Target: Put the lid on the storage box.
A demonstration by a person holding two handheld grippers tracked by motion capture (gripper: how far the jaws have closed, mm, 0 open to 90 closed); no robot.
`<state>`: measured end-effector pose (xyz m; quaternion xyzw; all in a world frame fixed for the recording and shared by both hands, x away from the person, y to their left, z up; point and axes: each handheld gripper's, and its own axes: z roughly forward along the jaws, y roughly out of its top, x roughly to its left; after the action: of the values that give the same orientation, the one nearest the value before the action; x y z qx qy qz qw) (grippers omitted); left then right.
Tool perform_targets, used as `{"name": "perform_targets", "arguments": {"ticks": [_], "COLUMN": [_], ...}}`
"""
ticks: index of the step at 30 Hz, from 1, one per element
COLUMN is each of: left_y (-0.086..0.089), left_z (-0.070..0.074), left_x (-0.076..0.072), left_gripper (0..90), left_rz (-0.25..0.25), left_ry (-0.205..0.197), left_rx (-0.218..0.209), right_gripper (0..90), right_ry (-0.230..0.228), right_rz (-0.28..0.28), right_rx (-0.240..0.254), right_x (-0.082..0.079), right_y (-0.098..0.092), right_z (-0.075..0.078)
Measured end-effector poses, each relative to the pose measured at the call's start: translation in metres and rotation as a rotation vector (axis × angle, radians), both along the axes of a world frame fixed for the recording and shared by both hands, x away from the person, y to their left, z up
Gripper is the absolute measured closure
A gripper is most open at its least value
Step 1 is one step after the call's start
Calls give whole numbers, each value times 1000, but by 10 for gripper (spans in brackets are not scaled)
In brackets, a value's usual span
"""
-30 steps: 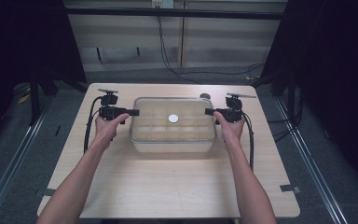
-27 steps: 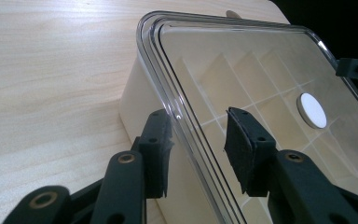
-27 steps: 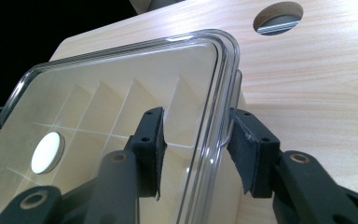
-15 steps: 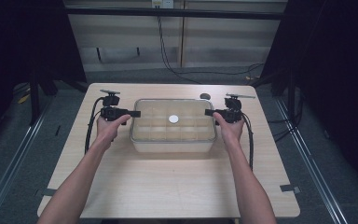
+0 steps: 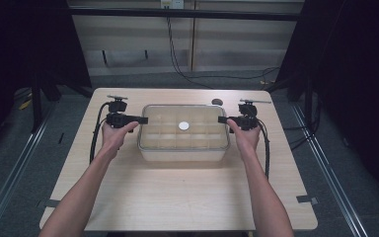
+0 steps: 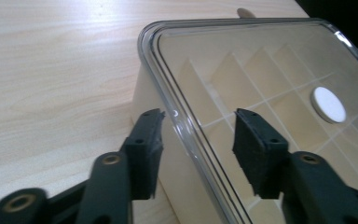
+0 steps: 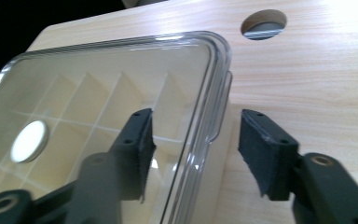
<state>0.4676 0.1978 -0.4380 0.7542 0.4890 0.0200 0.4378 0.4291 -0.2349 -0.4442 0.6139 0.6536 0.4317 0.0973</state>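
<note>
Both pairs of black fingers stand spread, each straddling one end rim of the clear lid without pressing on it, and both have just been opening. On the left gripper the matte, blocky rubber pads sit one above the lid's glossy top and one out beside the box wall, with the rounded transparent edge running up between them and daylight on either side of it. The right gripper mirrors this: one pad over the lid, the other outside over the bare table, and a small moulded lip of the lid's rim between them. Under the lid lies the pale, rectangular plastic box, divided by thin straight walls into a grid of square compartments; it sits flat on the light wood-grain tabletop between the two hands. A flat white round disc rests near the lid's middle, beyond the fingertips of both grippers. Past the right gripper's fingers, a round hole is cut through the tabletop.
</note>
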Motion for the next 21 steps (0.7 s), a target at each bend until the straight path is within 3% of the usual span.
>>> {"name": "perform_targets", "arguments": {"ticks": [8,21], "left_y": [17,30], "left_z": [11,14], "left_x": [-24,-70], "left_gripper": [381,399], "left_rz": [-18,-62], "left_ry": [-46,-115], "left_rx": [-15,5], "right_gripper": [358,344], "right_ry": [-55,-103], "right_rz": [40,109], "right_rx": [14,21], "right_x": [-24,-70], "right_y": [-6,-7], "right_z": [16,20]}}
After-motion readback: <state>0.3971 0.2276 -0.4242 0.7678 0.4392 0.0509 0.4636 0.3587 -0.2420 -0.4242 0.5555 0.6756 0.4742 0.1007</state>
